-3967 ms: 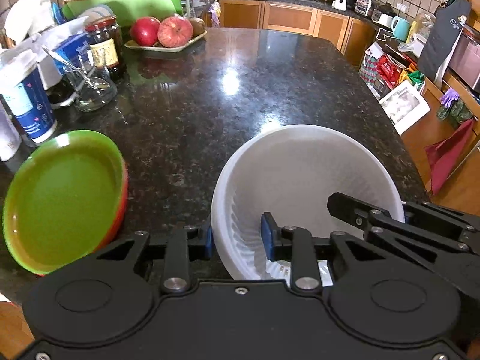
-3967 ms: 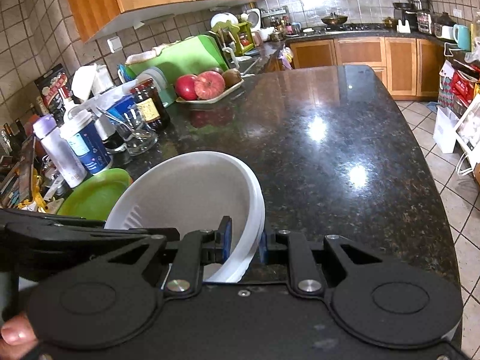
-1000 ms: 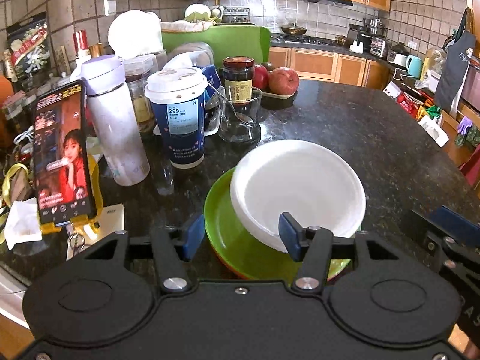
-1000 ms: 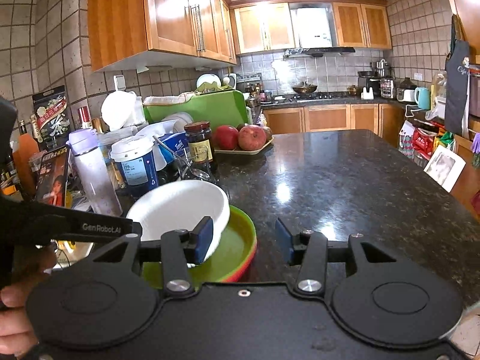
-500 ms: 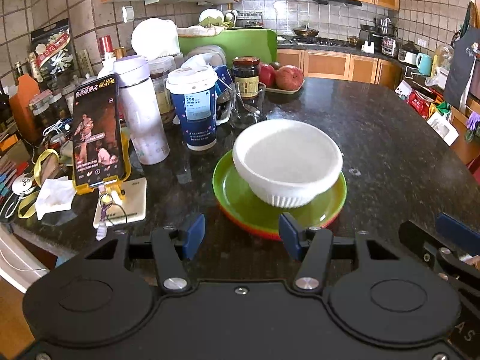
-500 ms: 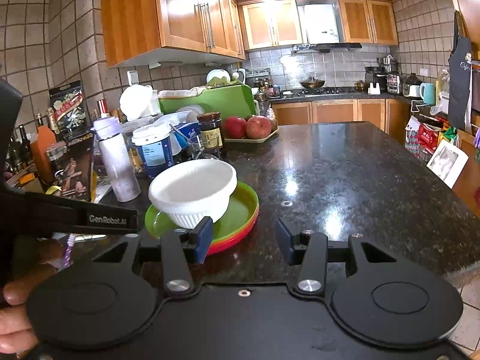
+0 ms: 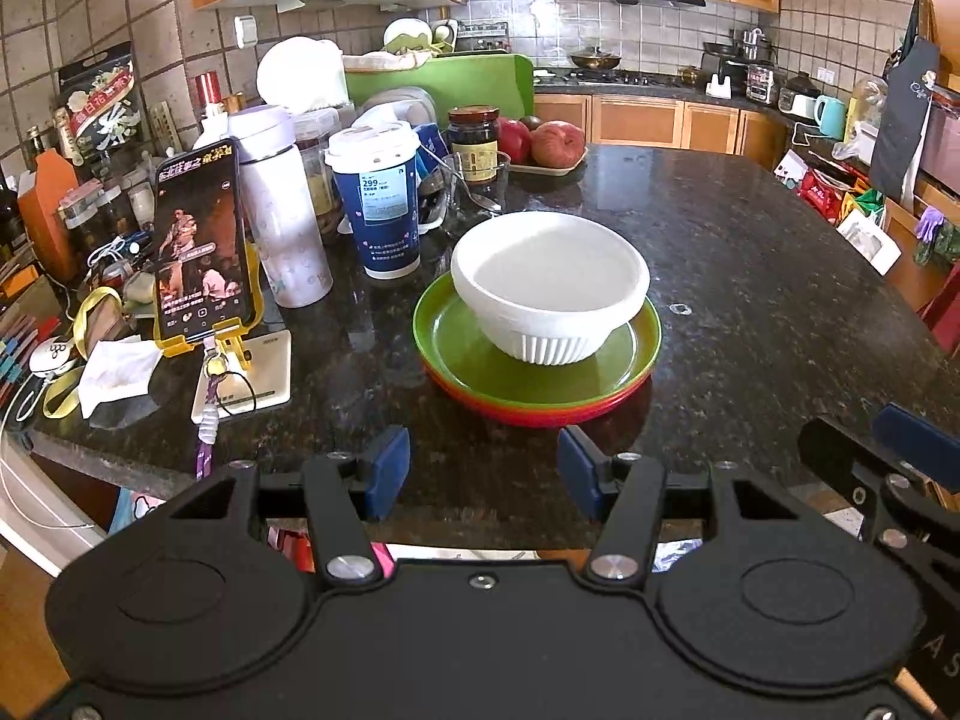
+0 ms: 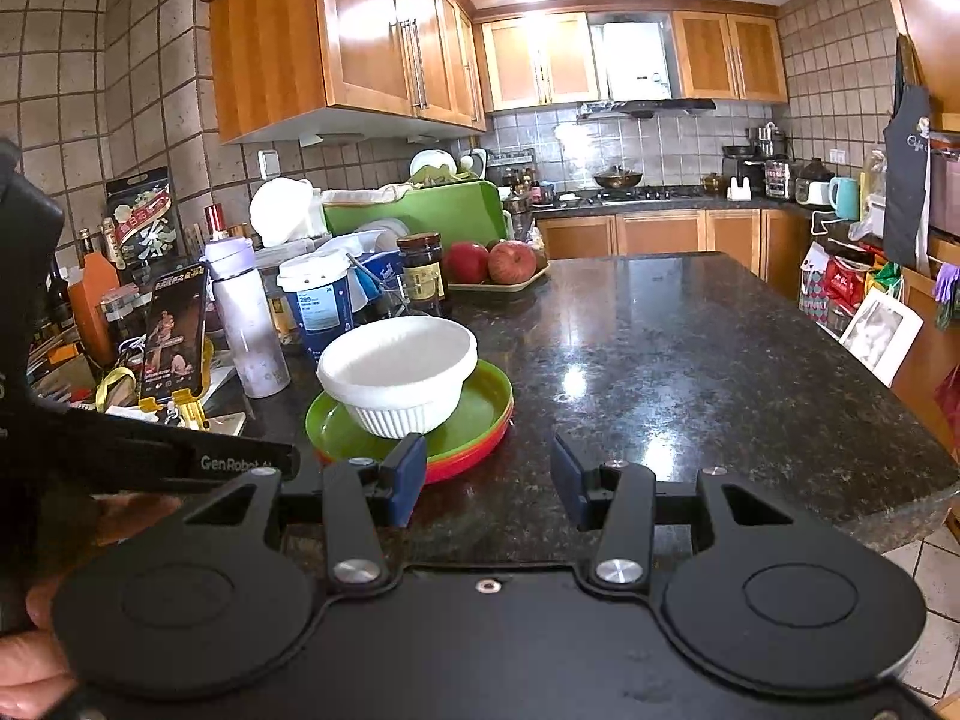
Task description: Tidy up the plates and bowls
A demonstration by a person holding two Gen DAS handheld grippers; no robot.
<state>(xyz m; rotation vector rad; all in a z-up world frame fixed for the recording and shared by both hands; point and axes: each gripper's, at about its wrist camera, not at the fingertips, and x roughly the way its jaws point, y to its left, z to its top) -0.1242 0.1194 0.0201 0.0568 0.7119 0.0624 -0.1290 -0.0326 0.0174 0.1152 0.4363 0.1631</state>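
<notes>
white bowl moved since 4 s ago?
Yes. The white bowl went from bare counter beside the green plate onto it, now nearer the blue paper cup. Both tongs are open, clear of it.

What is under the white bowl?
The bowl sits on a green plate, stacked on at least one red plate. The plate's centre beneath the bowl is hidden.

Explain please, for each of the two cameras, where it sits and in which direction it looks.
Left wrist: on the left gripper, looking over open jaws at the white bowl on the green plate; the right gripper's tip shows at right.
Right wrist: on the right gripper, facing the stove wall; the left gripper and a hand show at left.
Shared: bowl, plates, blue cup, apples.
</notes>
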